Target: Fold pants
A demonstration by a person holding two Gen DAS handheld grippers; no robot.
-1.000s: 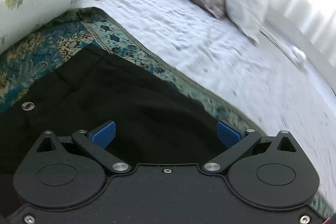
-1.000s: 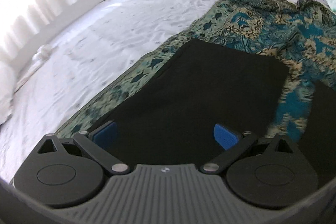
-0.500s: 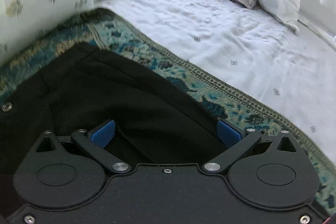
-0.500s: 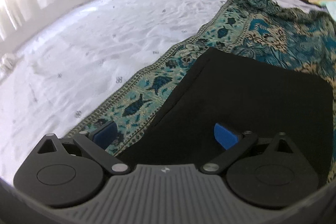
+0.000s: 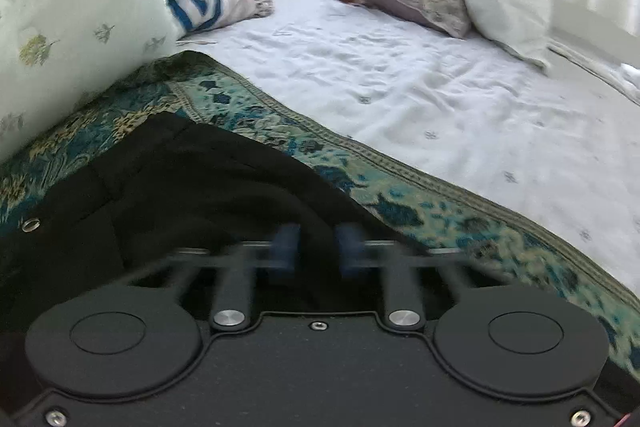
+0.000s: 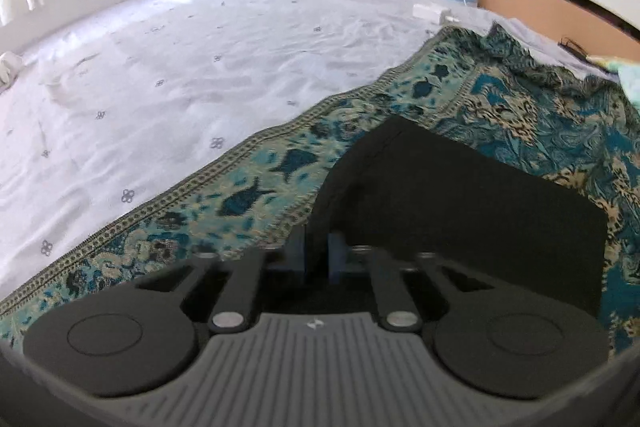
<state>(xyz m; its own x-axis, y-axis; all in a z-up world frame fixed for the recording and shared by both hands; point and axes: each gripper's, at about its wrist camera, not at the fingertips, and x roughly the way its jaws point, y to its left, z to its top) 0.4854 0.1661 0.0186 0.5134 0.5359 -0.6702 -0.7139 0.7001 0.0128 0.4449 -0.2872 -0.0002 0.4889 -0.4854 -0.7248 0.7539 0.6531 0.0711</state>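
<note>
Black pants (image 5: 192, 195) | edge between closing left jaws | right jaws likewise

no readable text, labels or signs

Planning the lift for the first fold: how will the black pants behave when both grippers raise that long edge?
The black pants look soft and already ripple beside the left gripper, so they will probably sag between it and the right gripper. Their matte cloth seems unlikely to slip. The patterned throw underneath may drag along.
</note>
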